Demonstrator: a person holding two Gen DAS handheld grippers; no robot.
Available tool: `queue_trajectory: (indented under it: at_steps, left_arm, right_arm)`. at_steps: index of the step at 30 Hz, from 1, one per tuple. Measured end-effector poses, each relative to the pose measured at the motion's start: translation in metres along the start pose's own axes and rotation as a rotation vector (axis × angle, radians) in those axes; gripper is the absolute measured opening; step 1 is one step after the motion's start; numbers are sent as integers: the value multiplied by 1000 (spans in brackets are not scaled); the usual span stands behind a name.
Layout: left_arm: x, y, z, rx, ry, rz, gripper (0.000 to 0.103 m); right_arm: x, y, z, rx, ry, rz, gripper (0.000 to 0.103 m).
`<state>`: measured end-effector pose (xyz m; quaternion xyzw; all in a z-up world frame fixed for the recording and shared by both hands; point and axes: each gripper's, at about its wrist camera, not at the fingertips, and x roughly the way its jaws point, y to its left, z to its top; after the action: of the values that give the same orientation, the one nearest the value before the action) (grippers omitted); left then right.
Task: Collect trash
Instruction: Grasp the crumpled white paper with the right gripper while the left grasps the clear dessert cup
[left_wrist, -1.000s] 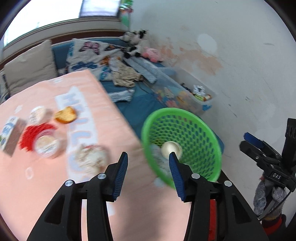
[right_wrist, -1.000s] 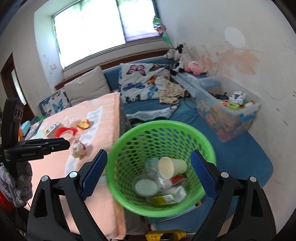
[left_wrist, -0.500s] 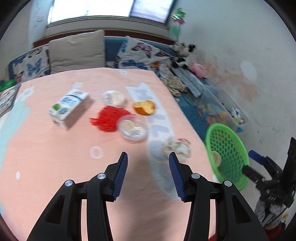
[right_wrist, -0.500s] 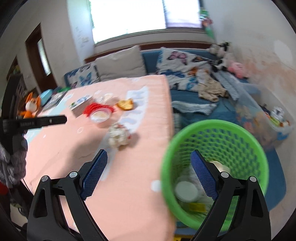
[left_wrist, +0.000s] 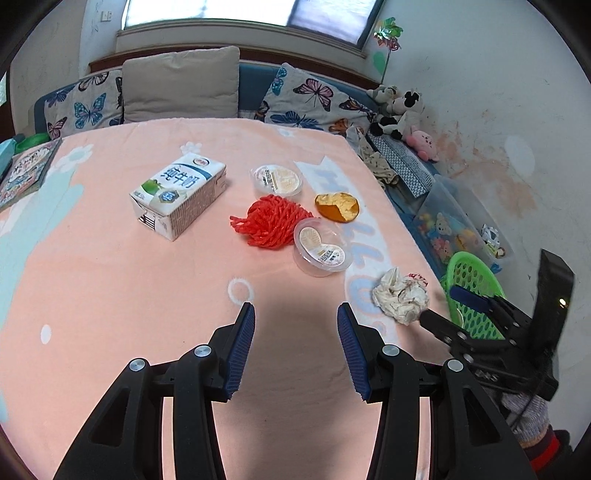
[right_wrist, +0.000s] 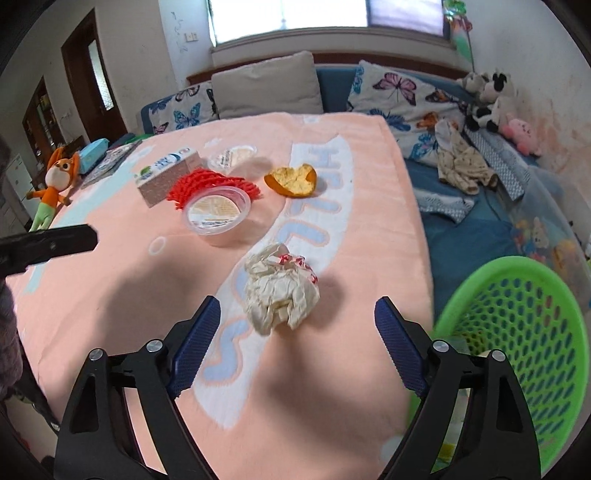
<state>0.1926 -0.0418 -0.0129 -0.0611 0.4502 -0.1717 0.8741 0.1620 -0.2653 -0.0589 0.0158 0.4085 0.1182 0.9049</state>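
Observation:
A crumpled white paper ball (right_wrist: 280, 291) lies on the pink tablecloth (right_wrist: 110, 280), just ahead of my open, empty right gripper (right_wrist: 295, 347); it also shows in the left wrist view (left_wrist: 400, 295). My left gripper (left_wrist: 295, 350) is open and empty over bare cloth. Farther off lie a clear plastic cup (left_wrist: 320, 246), a red mesh net (left_wrist: 269, 220), an orange peel (left_wrist: 337, 206), a second lidded cup (left_wrist: 277, 179) and a milk carton (left_wrist: 177, 199). The green basket (right_wrist: 517, 332) stands beyond the table's right edge.
The table's right edge drops to a blue mat (right_wrist: 465, 236) with clothes and a clear toy bin (left_wrist: 458, 229). A sofa with cushions (left_wrist: 181, 85) stands behind. A book (left_wrist: 22, 170) and an orange plush toy (right_wrist: 55, 184) are at the far left.
Both grippers have swung left, away from the green basket and over the table. The basket has slid to the right edge of both views; the trash on the cloth is now ahead.

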Motion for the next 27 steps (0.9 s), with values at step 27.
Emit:
queue_trajectory:
  at_steps: [27]
  left_arm:
    - [103, -2, 50, -207, 101, -83, 38]
  right_arm:
    - [-29, -21, -9, 103, -50, 65, 42]
